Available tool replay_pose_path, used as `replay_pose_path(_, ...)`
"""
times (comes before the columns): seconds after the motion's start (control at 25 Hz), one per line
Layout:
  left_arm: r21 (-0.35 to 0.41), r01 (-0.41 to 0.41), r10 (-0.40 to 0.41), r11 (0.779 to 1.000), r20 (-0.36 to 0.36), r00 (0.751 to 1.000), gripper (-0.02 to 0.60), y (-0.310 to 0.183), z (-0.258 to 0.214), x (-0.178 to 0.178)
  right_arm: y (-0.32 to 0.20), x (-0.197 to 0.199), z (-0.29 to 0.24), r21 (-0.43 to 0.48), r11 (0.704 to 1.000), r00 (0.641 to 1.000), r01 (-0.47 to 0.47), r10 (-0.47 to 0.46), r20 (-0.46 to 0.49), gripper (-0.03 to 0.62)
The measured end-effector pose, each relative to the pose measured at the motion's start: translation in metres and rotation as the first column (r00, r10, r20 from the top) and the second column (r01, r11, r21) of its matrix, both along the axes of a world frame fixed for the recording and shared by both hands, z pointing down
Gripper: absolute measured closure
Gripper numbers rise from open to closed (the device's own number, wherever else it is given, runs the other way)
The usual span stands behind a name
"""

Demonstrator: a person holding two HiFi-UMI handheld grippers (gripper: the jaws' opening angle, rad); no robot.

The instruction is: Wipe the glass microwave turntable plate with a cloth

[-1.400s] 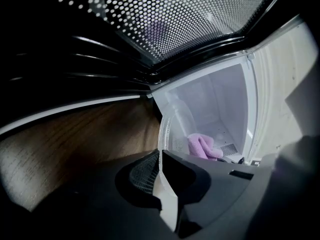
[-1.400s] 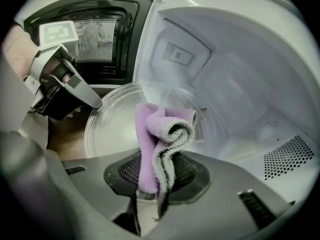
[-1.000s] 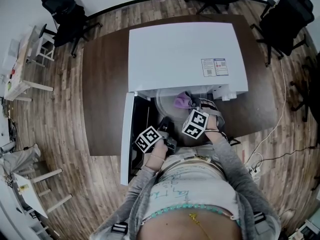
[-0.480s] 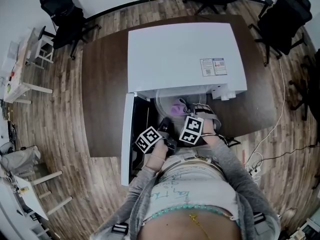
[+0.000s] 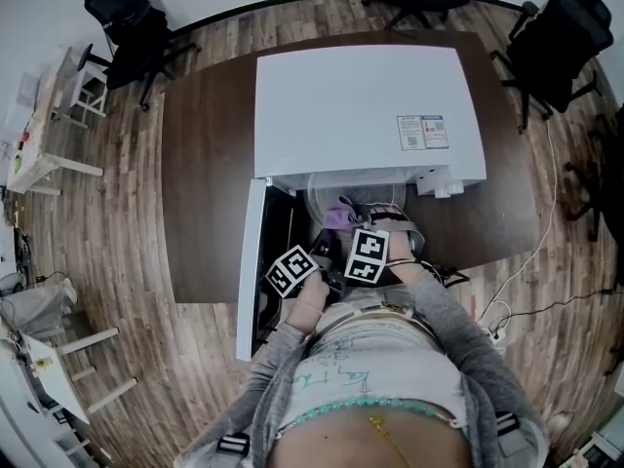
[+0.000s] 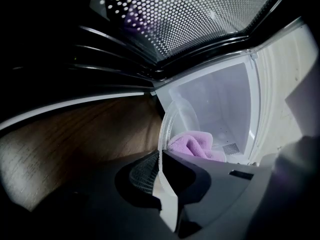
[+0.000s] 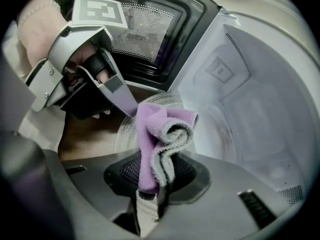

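The glass turntable plate sticks partly out of the open microwave. My left gripper is shut on the plate's near rim and holds the plate on edge. In the right gripper view the left gripper shows at the left, clamped on the plate. My right gripper is shut on a bunched purple cloth, which lies against the plate's face. From the head view the cloth sits at the plate's near side, just ahead of the right gripper.
The microwave stands on a dark wooden table, its door swung open to the left beside my left hand. The white cavity wall closes in behind the plate. Office chairs stand round the table.
The right gripper and the cloth have slid left and toward me across the plate. The left gripper and the plate have stayed put.
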State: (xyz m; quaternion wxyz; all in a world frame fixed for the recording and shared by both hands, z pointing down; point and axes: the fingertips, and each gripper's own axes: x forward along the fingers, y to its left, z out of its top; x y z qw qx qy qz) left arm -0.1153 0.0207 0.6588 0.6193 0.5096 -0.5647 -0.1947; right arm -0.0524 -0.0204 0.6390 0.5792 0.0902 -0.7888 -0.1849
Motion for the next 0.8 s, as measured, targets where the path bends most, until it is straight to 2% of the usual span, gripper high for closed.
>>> replay_pose_path(0.44, 0.004, -0.005, 0.005, 1.0, 0.003, 1.0, 0.555, -0.001, 0.001, 0.001, -0.006, -0.027, -0.002, 0.002, 0.998, 0.998, 0.064, -0.064, 0.02, 0.477)
replay_pose_path(0.8, 0.006, 0.002, -0.002, 1.0, 0.001, 1.0, 0.554, -0.003, 0.001, 0.0, -0.026, -0.047, -0.008, 0.027, 0.998, 0.996, 0.06, -0.061, 0.062, 0.477)
